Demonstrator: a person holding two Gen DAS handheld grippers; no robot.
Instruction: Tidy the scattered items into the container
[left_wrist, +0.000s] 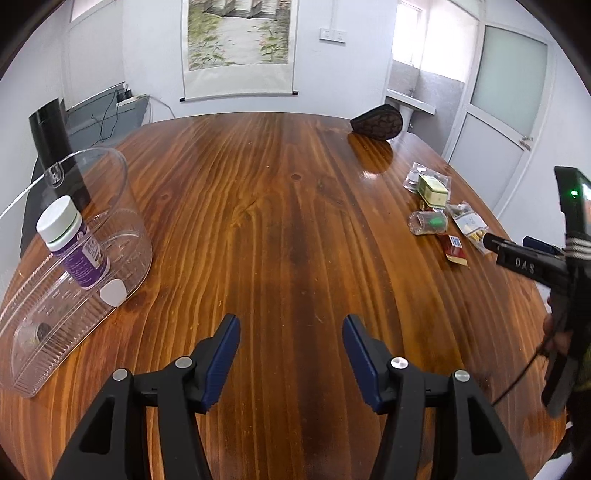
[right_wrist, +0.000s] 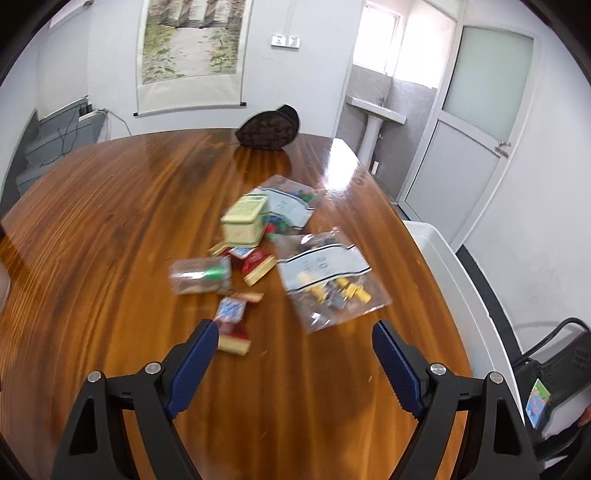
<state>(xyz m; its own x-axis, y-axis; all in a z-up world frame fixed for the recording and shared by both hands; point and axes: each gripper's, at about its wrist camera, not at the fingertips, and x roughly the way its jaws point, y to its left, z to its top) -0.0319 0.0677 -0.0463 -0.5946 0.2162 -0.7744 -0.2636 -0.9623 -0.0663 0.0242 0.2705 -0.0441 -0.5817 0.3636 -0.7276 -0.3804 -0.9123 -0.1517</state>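
Several small scattered items lay in a loose cluster on the glossy brown wooden table (right_wrist: 110, 229), just ahead of the right gripper (right_wrist: 291, 354), whose blue-padded jaws stood spread wide with nothing between them. Nearest its left finger lay a small red-and-cream packet with a blue label (right_wrist: 232, 325), its lower edge right beside that fingertip; whether they touched could not be told. Farther ahead rested a clear plastic jar with a green piece inside (right_wrist: 201, 275), lying on its side, then a pale green rectangular tin box (right_wrist: 244, 220), and to the right a clear zip bag holding yellow and grey parts (right_wrist: 328, 284), with a second clear bag of coloured bits (right_wrist: 291, 199) behind the tin. The right gripper pointed steeply down toward this cluster, and the picture was blurred there. In the left wrist view, the left gripper (left_wrist: 291, 332) also stood spread, empty, tilted down over bare wood near the table's middle. The clear ribbed plastic container (left_wrist: 125, 236) sat to its left near the table edge, well apart from the cluster, and held a purple bottle with a white cap (left_wrist: 72, 243), leaning. At that view's right edge the right gripper's black body (left_wrist: 524, 264) reached toward the items, held by a hand in a dark striped sleeve (left_wrist: 578, 251). A dark patterned pouch (left_wrist: 376, 122) lay at the far edge of the table.
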